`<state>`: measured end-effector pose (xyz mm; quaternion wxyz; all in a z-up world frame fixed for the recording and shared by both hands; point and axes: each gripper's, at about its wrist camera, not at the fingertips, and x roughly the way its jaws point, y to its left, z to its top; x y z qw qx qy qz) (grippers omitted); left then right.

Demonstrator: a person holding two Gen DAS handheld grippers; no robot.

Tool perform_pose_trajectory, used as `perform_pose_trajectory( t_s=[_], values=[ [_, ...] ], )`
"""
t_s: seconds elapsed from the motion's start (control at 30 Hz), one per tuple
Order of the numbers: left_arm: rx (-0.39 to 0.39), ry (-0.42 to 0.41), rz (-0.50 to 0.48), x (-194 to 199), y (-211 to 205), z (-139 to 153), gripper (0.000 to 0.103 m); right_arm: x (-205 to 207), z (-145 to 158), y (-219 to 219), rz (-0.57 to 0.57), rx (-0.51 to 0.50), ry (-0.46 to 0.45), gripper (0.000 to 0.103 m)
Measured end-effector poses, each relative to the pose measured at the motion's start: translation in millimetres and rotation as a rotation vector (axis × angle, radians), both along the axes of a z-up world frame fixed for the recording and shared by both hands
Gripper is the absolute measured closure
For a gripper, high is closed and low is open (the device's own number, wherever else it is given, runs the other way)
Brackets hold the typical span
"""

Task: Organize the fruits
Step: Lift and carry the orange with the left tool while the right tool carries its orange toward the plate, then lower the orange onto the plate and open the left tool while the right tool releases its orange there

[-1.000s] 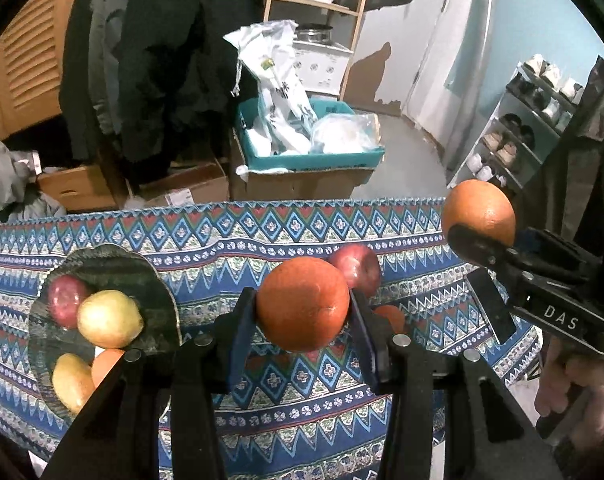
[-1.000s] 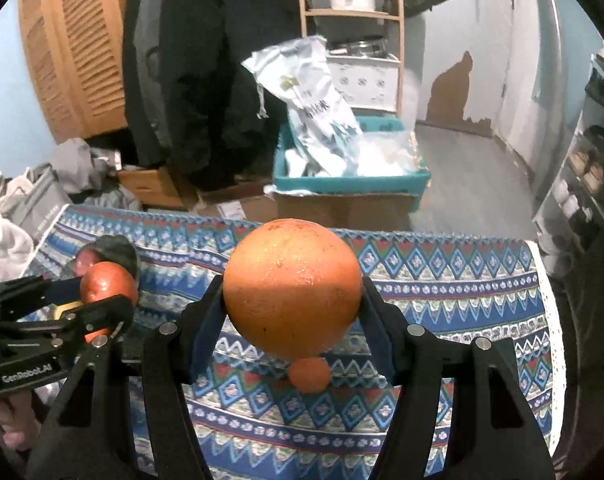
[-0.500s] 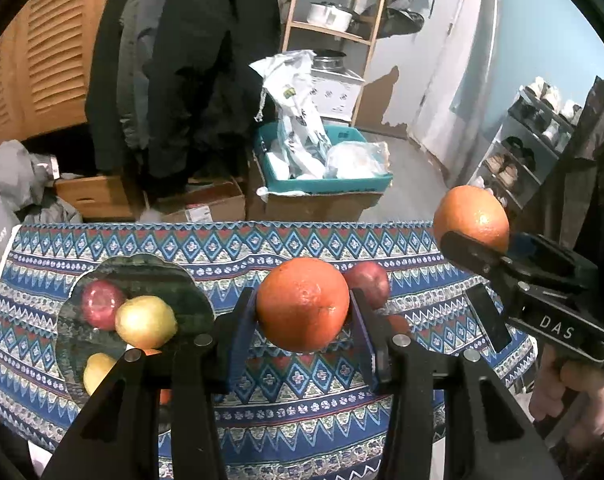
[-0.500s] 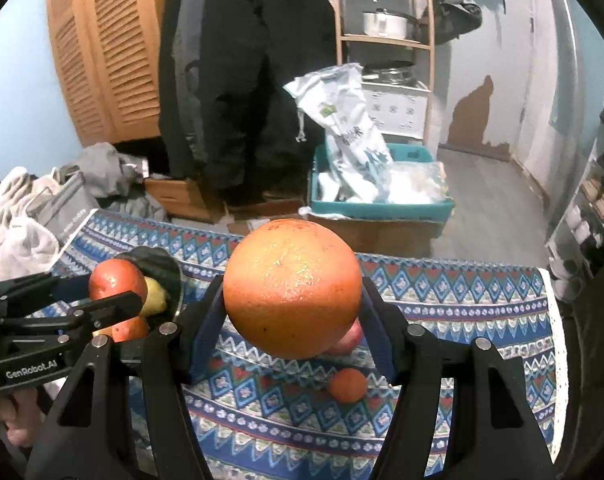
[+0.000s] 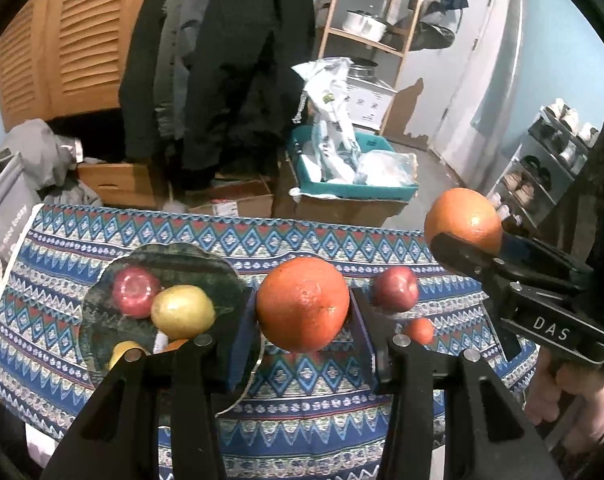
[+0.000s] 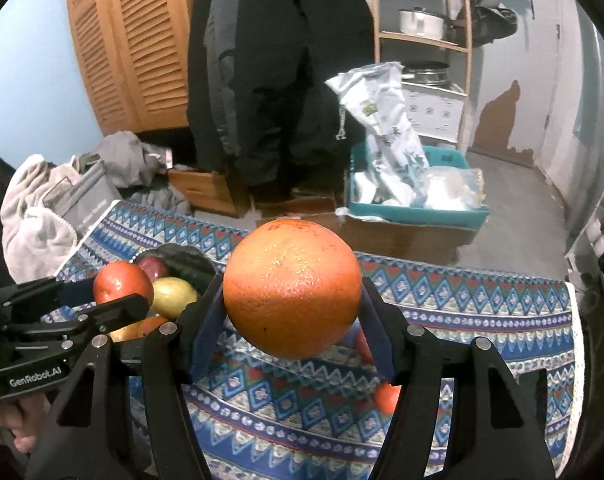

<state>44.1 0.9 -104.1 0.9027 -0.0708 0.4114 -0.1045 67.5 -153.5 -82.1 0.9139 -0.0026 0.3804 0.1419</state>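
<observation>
My left gripper (image 5: 303,316) is clamped on a dimpled orange (image 5: 303,305), mid-frame in the left wrist view. The right gripper (image 6: 292,300) grips a bigger, pitted orange (image 6: 292,287) at frame center, hiding most of a red fruit behind it. Lower left, the dark wavy-edged plate (image 5: 206,264) is partly blocked by my left fingers; red apple (image 5: 136,291) & smooth yellow fruit (image 5: 182,312) visible on it, others cut off. Loose apple (image 5: 395,289) sits on the zigzag-patterned cloth (image 5: 322,400).

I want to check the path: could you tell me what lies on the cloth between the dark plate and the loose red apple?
In the left wrist view, only bare patterned cloth shows between the plate and red apple; the held orange hides part.
</observation>
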Motion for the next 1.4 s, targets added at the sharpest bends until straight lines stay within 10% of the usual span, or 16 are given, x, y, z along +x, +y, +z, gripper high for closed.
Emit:
perform_pose_trajectory(
  t_s=[1.4],
  values=[
    [0.036, 0.26, 0.296, 35, 137, -110, 0.056, 59, -108, 152, 0.221, -0.062, 0.259, 0.039]
  ],
)
